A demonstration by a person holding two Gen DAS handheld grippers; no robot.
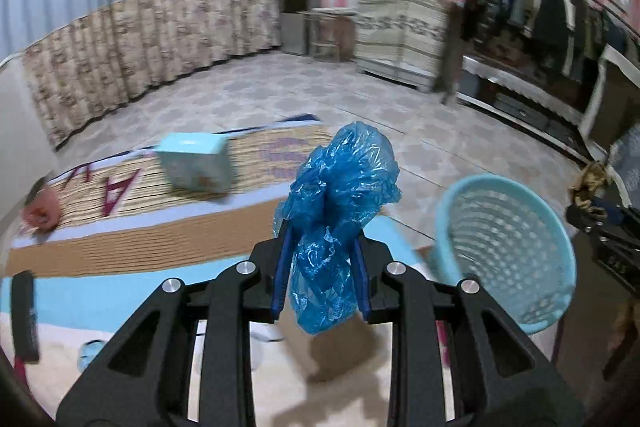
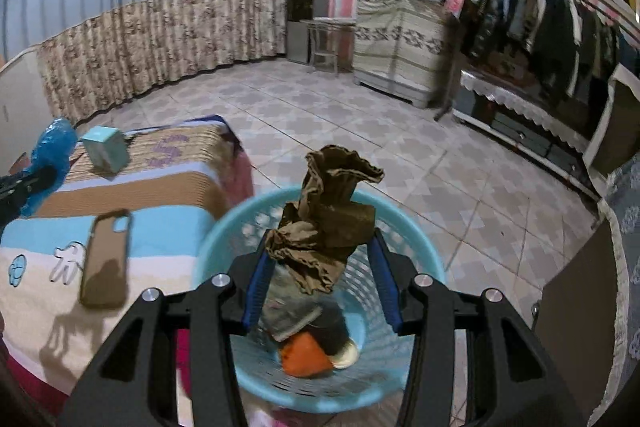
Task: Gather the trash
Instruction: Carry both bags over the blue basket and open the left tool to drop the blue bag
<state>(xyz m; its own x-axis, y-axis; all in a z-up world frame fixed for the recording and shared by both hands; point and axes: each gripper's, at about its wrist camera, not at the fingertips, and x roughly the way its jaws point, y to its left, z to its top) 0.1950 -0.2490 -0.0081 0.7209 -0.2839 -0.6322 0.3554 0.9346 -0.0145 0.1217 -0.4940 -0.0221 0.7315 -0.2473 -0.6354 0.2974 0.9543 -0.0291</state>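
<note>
Currently right tool point(image 2: 318, 281) grips crumpled brown paper point(image 2: 326, 223) directly above the blue basket point(image 2: 424, 267), so part its fingers there; left tool point(image 1: 320, 271), pinching blue plastic bag point(image 1: 336, 203), should move right over the rim first.

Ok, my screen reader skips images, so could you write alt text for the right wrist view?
The right gripper holds crumpled brown paper over a light blue basket that already contains trash. To the left, a bed carries a phone case and a small box.
</note>
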